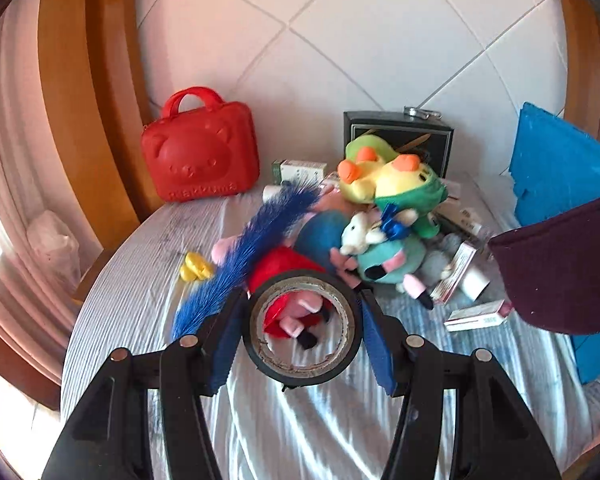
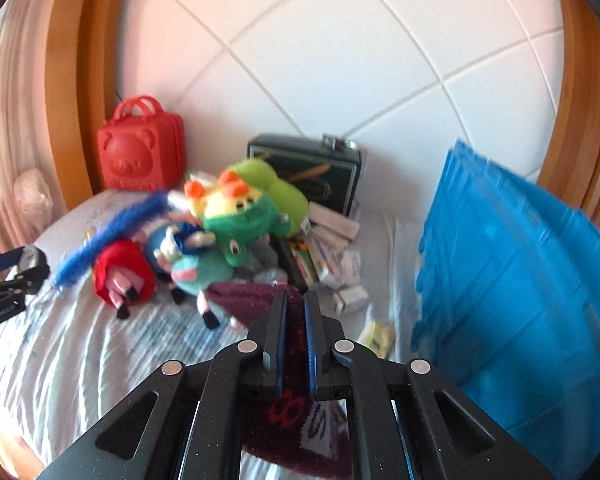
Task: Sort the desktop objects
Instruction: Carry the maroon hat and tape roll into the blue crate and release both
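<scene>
White quilted wall panel (image 1: 340,40), curved wooden frame (image 1: 80,80), striped bedsheet (image 1: 132,280), daylight at left.

A quilted white wall (image 2: 340,60) w/ diagonal seams is seen behind everything, framed by curved wood trim (image 1: 80,100) on both sides. A pale striped, creased sheet (image 1: 140,300) is spread over the surface. A pinkish curtain (image 1: 4,140) is seen at far left; a clear bag (image 1: 54,244) is slumped below it.
</scene>
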{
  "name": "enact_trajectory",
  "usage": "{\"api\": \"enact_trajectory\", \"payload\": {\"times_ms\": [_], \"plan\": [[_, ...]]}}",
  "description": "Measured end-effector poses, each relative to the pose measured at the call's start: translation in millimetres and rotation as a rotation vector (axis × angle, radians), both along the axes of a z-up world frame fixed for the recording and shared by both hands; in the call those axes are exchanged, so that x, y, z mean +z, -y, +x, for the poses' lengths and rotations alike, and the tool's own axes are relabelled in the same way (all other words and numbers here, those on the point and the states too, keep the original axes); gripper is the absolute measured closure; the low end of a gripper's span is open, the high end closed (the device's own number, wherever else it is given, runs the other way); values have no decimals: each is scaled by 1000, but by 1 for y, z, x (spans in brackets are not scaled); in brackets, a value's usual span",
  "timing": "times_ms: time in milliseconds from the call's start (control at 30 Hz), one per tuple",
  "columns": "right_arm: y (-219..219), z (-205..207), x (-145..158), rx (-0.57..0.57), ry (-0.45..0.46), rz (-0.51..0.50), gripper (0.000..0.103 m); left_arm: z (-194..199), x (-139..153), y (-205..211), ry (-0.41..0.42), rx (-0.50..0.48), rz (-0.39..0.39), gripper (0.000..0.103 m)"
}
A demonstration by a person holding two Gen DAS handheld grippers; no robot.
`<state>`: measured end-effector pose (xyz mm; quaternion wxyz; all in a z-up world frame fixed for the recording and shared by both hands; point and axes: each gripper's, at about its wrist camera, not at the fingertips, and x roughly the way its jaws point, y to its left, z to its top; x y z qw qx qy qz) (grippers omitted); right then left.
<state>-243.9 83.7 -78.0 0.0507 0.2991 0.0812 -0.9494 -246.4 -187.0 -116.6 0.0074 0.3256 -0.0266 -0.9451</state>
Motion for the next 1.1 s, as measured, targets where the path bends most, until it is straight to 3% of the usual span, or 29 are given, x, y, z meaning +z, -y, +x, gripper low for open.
{"api": "enact_trajectory", "payload": {"times_ms": [300, 600, 733, 867, 1100], "plan": [[-32, 14, 107, 2, -212, -2, 96, -19, 86, -102, -99, -191, 58, 48], [-137, 42, 191, -184, -345, 41, 99, -28, 162, -242, -150, -413, 136, 48], [-187, 65, 204, -284, -388, 110, 102, -17, 172, -313, -150, -503, 161, 48], [-240, 86, 206, -370, -383, 81, 102, -2, 173, -381, -126, -589, 155, 48], [-297, 104, 154, -431, -247, 25, 102, 23, 157, -453, -37, -623, 92, 47]]}}
